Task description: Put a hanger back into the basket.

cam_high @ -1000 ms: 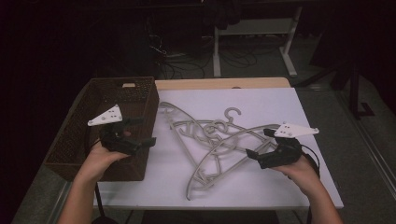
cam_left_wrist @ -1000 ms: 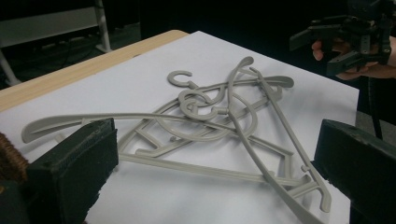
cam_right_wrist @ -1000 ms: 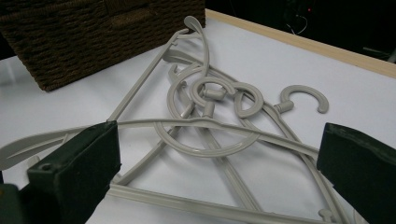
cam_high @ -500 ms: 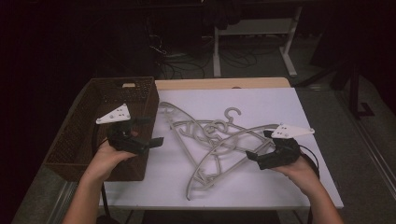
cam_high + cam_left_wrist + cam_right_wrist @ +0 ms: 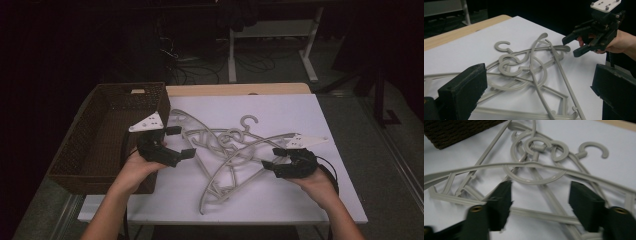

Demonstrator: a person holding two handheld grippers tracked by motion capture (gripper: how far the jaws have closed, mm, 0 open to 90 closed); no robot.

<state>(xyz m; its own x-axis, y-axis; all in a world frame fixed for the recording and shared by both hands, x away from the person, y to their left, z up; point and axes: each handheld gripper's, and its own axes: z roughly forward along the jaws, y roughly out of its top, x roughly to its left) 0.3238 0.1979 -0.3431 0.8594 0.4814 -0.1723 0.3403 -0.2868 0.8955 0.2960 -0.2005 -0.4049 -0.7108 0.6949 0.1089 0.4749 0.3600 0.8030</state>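
Tangled together, several grey plastic hangers [image 5: 227, 150] lie in a loose pile on the white table top [image 5: 300, 200], their hooks crossing near the middle of the sheet and their long arms fanning out toward the person. Just to the left of the pile stands a dark woven basket [image 5: 95, 140], its near corner showing at the upper left of the right gripper view [image 5: 454, 130]. The right gripper [image 5: 274, 159] sits at the right end of the pile, low over the table, with its tips at the end of one curved hanger arm; its jaws have just been closing and now stand partly apart, and in the right gripper view [image 5: 539, 200] hanger bars run across the gap between them, though the pads are not pressing on any bar. The left gripper [image 5: 180, 141] hangs between the basket's near corner and the left side of the pile, its jaws spread wide with nothing gripped; in the left gripper view [image 5: 536, 92] the hangers lie between and beyond its two black pads, and the right gripper shows farther off at the pile's far end.
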